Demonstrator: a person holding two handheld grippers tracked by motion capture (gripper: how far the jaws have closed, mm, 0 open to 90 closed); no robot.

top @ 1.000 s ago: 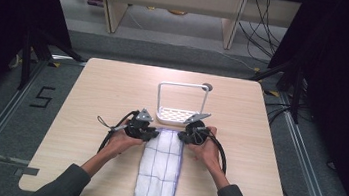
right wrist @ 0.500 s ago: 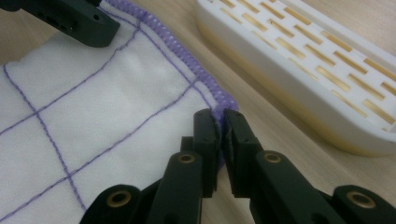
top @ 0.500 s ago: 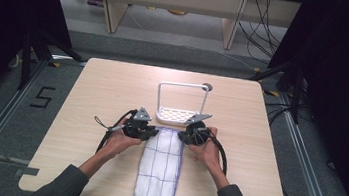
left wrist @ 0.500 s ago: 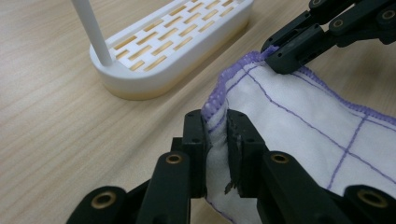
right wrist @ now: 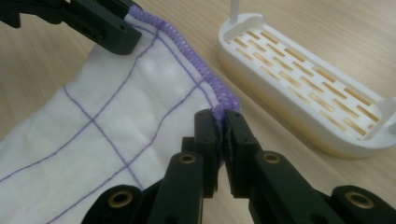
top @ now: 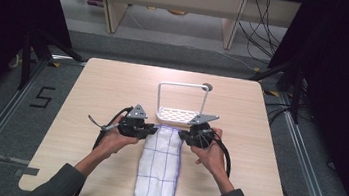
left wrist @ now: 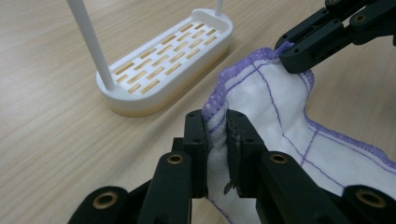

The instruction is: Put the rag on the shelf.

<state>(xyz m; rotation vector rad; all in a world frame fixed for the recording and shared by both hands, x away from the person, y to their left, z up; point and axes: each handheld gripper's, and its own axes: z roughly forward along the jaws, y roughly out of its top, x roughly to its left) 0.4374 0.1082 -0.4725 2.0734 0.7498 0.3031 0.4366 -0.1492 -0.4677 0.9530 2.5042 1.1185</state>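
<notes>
Both the left gripper and the right gripper have jaws clamped on far corners of the white purple-checked folded cloth, whose long axis runs toward the bench's near edge, just before the white slotted plastic rack.

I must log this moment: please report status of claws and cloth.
Left claw shut on cloth corner. Right claw shut on other far corner. White rack stands just beyond, apart.
</notes>
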